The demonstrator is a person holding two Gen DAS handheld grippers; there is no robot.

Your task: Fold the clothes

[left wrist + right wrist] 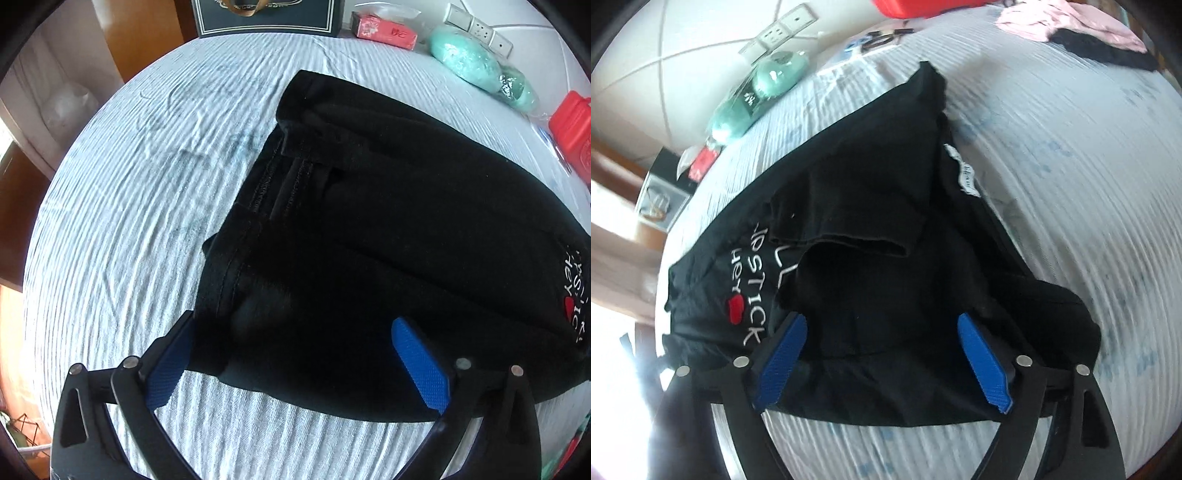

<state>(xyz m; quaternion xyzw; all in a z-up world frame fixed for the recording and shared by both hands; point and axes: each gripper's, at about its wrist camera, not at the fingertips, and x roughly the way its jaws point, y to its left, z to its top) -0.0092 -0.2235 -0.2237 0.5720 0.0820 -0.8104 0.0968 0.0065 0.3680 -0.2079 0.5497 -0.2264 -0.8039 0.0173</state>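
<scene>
Striped pale bedsheet (129, 221) covering the bed. On it, near centre, lies a black T-shirt (388, 229) with white lettering (750, 295), partly folded, sleeves turned inward. Left gripper (291, 339): blue pads spread wide over the shirt's near edge, gripping nothing. Right gripper (882, 332): likewise wide apart, straddling the shirt's near hem. Teal bundle (465, 62) and red box (572, 125) beside the headboard.

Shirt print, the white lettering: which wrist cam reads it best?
Right wrist. The print on the black shirt faces the camera: "HEY", "STICK" and a red mark, partly under a fold. Left wrist catches the print only at the frame edge, clipped.
</scene>
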